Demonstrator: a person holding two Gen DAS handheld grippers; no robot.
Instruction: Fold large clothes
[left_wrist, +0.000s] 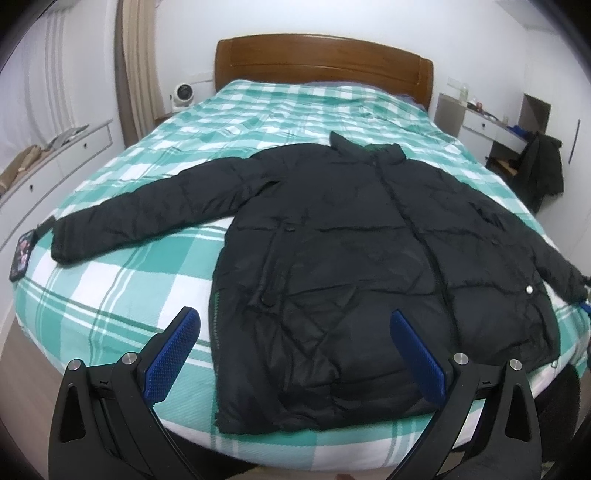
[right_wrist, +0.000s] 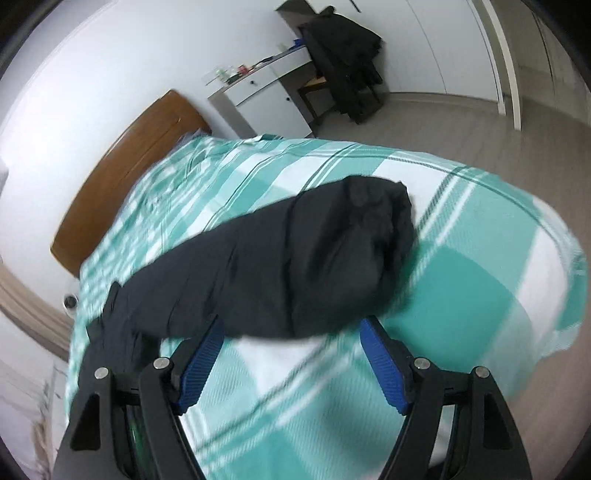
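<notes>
Inventory, all places given from the bed (left_wrist: 110, 295):

- Bed: one, with one green-and-white checked cover and one wooden headboard (left_wrist: 321, 59) at its far end.
- Black padded jacket (left_wrist: 369, 258): one, spread flat on the bed; two sleeves, one (left_wrist: 122, 218) to each side (right_wrist: 314, 258).
- Grippers: two, left gripper (left_wrist: 295, 354) and right gripper (right_wrist: 291, 358), each with two blue-padded fingers set apart.
- Small white fan (left_wrist: 181, 94): one, left of the bed by the headboard.
- White desk (left_wrist: 491, 127): one, right of the bed.
- Chair draped in dark clothing (right_wrist: 343, 62): one, right of the bed.
- Dark flat patterned item (left_wrist: 23, 254): one, at the bed's left edge; kind unclear.
</notes>
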